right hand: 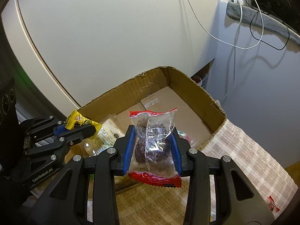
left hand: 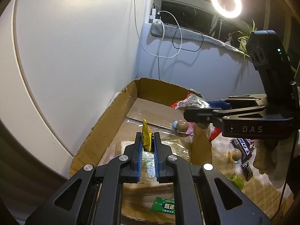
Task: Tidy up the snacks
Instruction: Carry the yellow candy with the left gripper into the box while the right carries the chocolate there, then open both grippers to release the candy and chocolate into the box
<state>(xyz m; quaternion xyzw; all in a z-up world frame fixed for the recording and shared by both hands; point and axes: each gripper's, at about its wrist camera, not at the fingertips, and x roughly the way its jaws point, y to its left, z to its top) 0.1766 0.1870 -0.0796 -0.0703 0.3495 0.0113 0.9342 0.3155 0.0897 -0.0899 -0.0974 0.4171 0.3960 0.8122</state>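
My left gripper (left hand: 148,137) is shut on a small yellow candy wrapper (left hand: 146,136), held over the near part of an open cardboard box (left hand: 112,108). In the right wrist view the left gripper (right hand: 79,127) reaches in from the left with the yellow candy (right hand: 82,121) over the box's near corner. My right gripper (right hand: 152,131) is shut on a clear packet with red ends (right hand: 153,146) that holds dark fruit, just short of the box (right hand: 187,86). The left wrist view shows the right gripper (left hand: 196,109) and its packet (left hand: 193,101) at the box's right wall.
A round chocolate-ball snack (left hand: 181,126) lies inside the box. On the checked cloth to the right lie another ball snack (left hand: 235,154), dark chocolate bars (left hand: 243,146) and a green item (left hand: 237,182). A green packet (left hand: 165,205) lies near me. A red wrapper (right hand: 272,204) lies at the lower right.
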